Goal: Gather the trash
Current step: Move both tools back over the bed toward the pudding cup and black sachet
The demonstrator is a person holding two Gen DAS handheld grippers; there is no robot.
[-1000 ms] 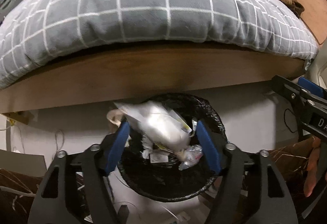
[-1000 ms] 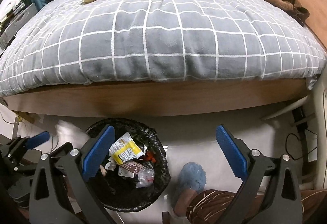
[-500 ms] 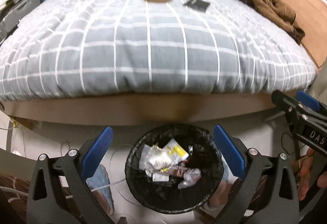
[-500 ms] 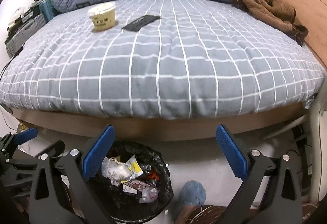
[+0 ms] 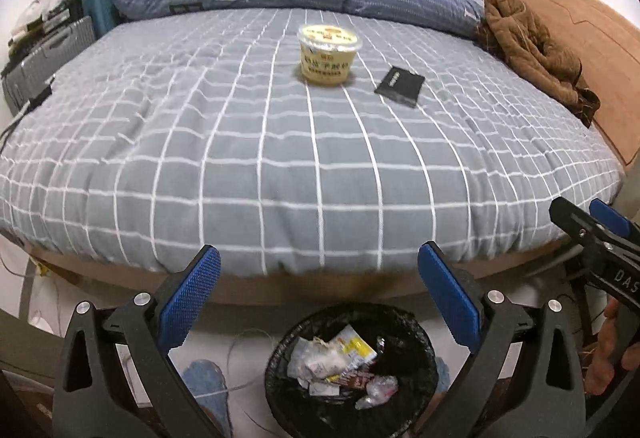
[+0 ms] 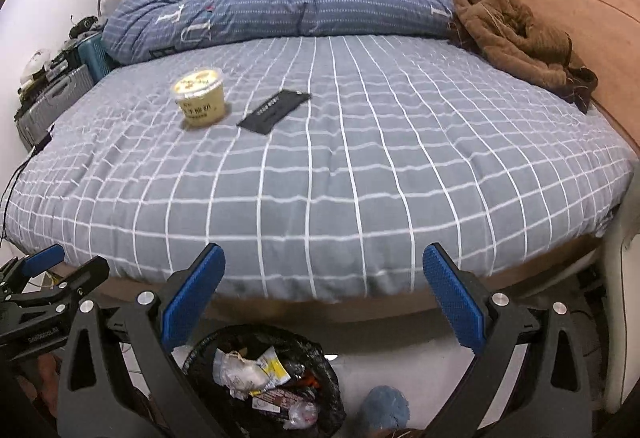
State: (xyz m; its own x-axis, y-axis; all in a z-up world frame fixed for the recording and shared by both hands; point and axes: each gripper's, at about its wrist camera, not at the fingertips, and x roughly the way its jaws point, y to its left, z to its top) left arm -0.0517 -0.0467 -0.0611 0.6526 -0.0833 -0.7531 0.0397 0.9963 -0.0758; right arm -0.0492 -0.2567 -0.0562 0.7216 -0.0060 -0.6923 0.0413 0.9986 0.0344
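**Bedroom, bedside floor: both tools empty, two items left on the bed**

Bedroom with a bed under a grey quilt with white grid lines (image 5: 304, 158); on the floor at its foot, one round bin lined with a black plastic bag (image 5: 416, 342).

Change noted: a second ago a white crumpled wrapper was held over the bin by the left gripper (image 5: 318, 302); that wrapper is now counted among the bin's contents, and both tools have been raised to face the bed. One piece is judged delivered, and the next pickup is judged to be on the quilt.

Grippers: two. Left gripper, jaws spread wide, nothing held. Right gripper (image 6: 324, 302), jaws likewise spread, nothing held.

On the quilt: one pale yellow lidded plastic tub (image 5: 329, 55), upright; one flat black rectangular packet (image 5: 399, 86), just beside it, not touching.

Also listed: one blue striped duvet (image 6: 280, 10); one brown fleece garment (image 6: 516, 34).
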